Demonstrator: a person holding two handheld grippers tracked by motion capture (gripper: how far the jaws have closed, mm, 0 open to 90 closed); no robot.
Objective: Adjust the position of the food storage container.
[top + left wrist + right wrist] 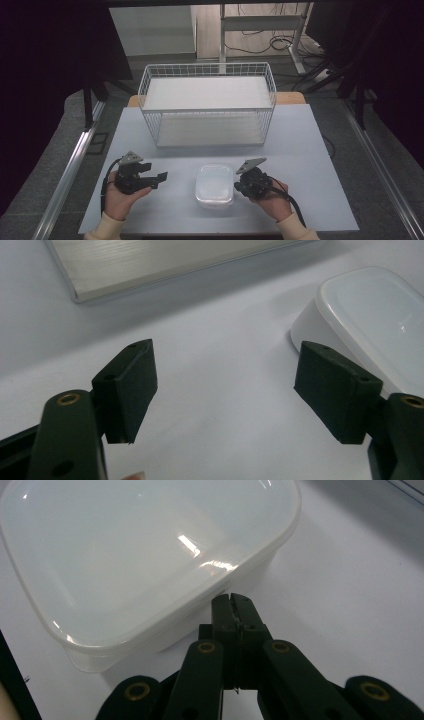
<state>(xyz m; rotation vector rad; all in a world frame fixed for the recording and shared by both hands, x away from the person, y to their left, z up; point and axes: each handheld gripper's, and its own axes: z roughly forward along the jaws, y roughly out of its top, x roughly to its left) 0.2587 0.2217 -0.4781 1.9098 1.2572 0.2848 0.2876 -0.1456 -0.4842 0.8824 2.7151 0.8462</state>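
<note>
A white lidded plastic container sits on the table near the front edge, between my two hands. My left gripper is to its left, jaws wide open and empty, pointing toward the container, which lies a short way past its right jaw. My right gripper is at the container's right side. Its jaws are pressed together with nothing between them, and their tips sit right at the container's side wall just under the lid rim.
A white wire basket with two shelf levels stands at the middle back of the pale table. Its base board shows ahead of the left gripper. Black curtains and metal frame rails flank the table.
</note>
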